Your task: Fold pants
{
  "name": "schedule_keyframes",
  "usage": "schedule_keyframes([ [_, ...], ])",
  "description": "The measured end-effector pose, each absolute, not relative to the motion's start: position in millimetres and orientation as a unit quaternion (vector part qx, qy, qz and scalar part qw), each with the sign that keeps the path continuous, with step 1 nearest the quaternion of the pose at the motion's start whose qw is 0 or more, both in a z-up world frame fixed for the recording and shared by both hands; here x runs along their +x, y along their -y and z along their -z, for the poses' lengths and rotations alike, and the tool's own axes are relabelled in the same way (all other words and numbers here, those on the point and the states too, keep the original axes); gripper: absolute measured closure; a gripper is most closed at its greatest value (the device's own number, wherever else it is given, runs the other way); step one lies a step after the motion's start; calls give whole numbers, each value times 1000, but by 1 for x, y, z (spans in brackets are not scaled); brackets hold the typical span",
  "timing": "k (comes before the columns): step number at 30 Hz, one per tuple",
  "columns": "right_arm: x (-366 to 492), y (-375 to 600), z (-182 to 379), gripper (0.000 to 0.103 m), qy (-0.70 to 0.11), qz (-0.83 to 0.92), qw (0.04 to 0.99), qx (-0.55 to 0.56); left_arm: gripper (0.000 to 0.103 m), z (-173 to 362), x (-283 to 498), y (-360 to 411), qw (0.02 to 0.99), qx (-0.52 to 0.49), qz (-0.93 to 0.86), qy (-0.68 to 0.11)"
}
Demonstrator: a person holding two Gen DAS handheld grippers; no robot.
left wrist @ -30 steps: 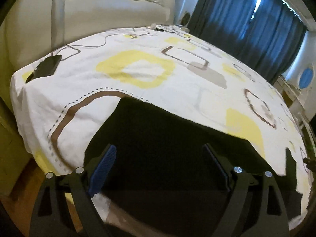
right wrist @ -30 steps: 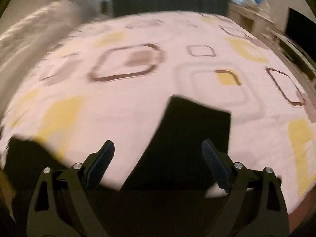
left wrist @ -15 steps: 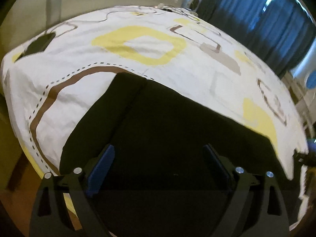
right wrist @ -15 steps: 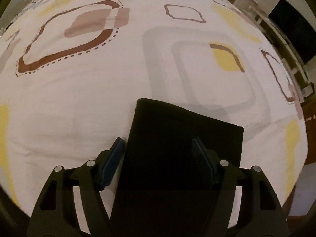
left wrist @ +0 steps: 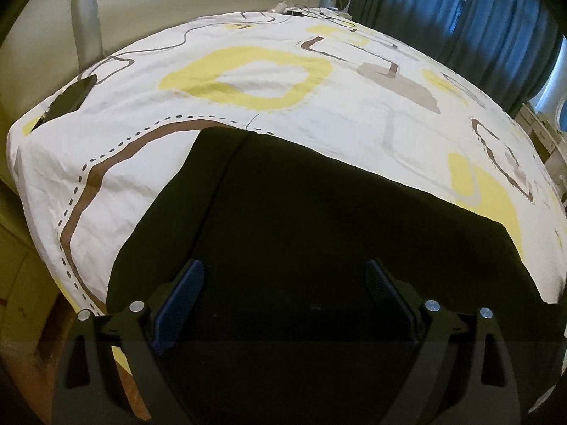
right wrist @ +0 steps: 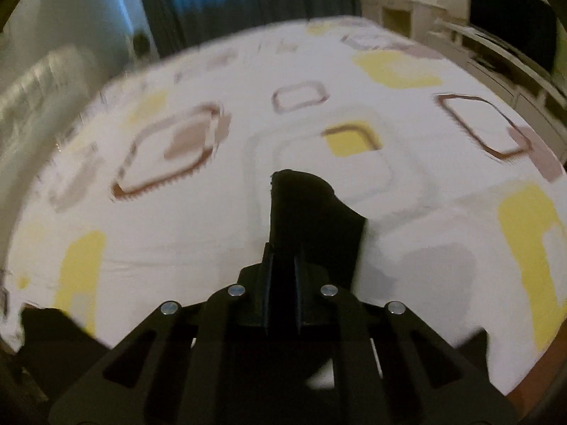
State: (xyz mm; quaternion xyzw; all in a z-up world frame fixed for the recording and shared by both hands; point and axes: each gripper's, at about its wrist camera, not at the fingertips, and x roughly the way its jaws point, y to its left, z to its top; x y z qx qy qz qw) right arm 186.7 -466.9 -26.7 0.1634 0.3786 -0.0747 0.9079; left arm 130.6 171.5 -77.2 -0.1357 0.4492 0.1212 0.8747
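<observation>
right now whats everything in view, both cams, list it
pants: 1, black, flat on the bed's near edge, leg end lifted
sheet: 1, white with yellow and brown shapes, covers the bed
phone: 1, black, far left corner of the bed
cables: a few, far end of the bed
headboard: 1, cream, beyond the bed
curtains: dark blue, at the window
left gripper: open, above the pants
right gripper: shut on the pants

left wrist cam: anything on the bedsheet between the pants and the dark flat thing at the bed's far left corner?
In the left wrist view, nothing: only bare patterned bedsheet lies between the black pants and the dark flat object at the corner.
</observation>
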Motion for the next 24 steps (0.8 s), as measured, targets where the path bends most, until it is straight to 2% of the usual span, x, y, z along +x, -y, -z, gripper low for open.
schedule_keyframes([
  [6,68,539,43,93,-316,110,907,256,11,77,132,-168,874,-131,-130,-450],
  [12,13,581,103,92,-359,134,858,341,11,78,134,-167,872,-130,-140,-451],
  [15,1,587,121,87,-374,136,841,365,11,79,135,-165,872,-120,-144,-453],
  [18,-4,590,129,74,-369,127,833,393,11,80,135,-164,871,-117,-147,-453],
  [20,-9,594,131,55,-347,119,826,428,11,80,135,-164,870,-117,-150,-454],
  [24,-14,602,130,47,-336,142,821,440,11,80,136,-162,869,-115,-155,-455],
])
